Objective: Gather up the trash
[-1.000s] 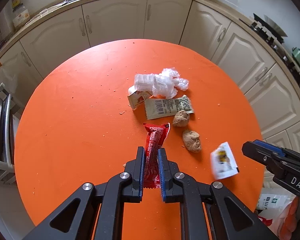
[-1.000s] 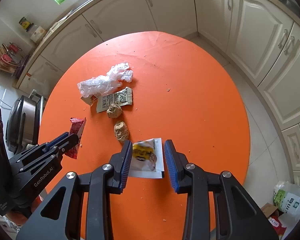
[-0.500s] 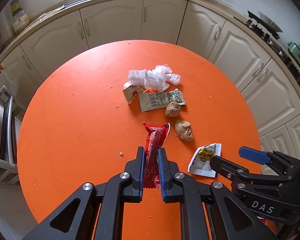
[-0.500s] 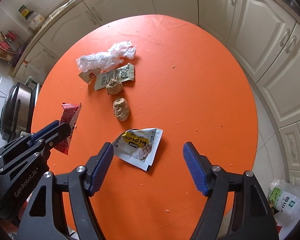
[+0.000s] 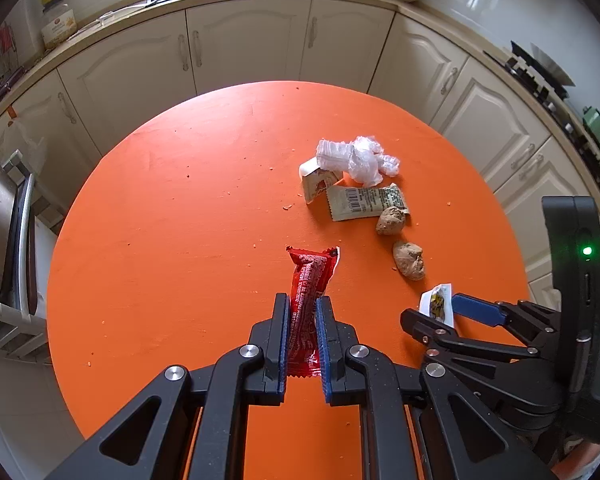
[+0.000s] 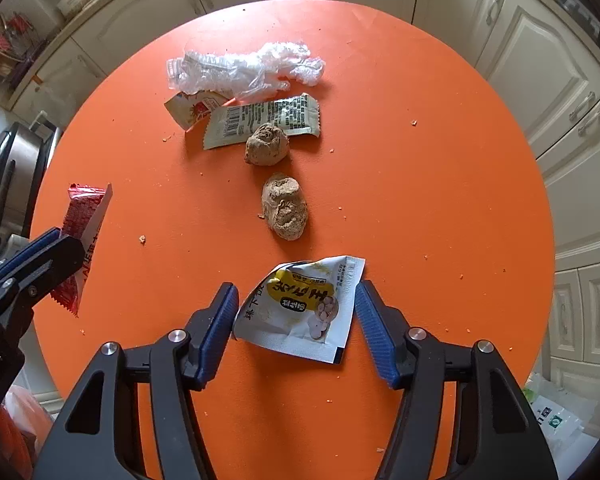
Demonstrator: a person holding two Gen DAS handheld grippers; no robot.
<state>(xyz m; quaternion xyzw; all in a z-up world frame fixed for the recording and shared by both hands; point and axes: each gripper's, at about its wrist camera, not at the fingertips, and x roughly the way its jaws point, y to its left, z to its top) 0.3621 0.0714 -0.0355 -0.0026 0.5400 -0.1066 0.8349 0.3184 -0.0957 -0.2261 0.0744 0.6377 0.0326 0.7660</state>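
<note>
My left gripper [image 5: 303,300] is shut on a red snack wrapper [image 5: 312,272], held above the orange round table [image 5: 180,240]. In the right wrist view the red wrapper [image 6: 85,212] hangs at the left. My right gripper [image 6: 296,290] points down over a white and yellow packet [image 6: 300,308] that lies flat on the table. Its jaws are closing, with the packet between them and the blue pads [image 6: 220,320] at its edges, not squeezing it. Farther on lie two brown lumps [image 6: 284,210], a barcode wrapper [image 6: 260,120] and crumpled clear plastic [image 6: 244,70].
A small red-and-white wrapper [image 6: 188,110] pokes out from under the plastic. Cream cabinets [image 5: 240,48] ring the table. A metal appliance [image 6: 8,172] stands at the left. White bags [image 6: 556,416] lie on the floor at the lower right, an orange bag [image 6: 16,432] at the lower left.
The white packet left the right jaws and came to rest on the table. The right gripper spread wide, then sank over it and narrowed. The left gripper shifted sideways with the red wrapper.
</note>
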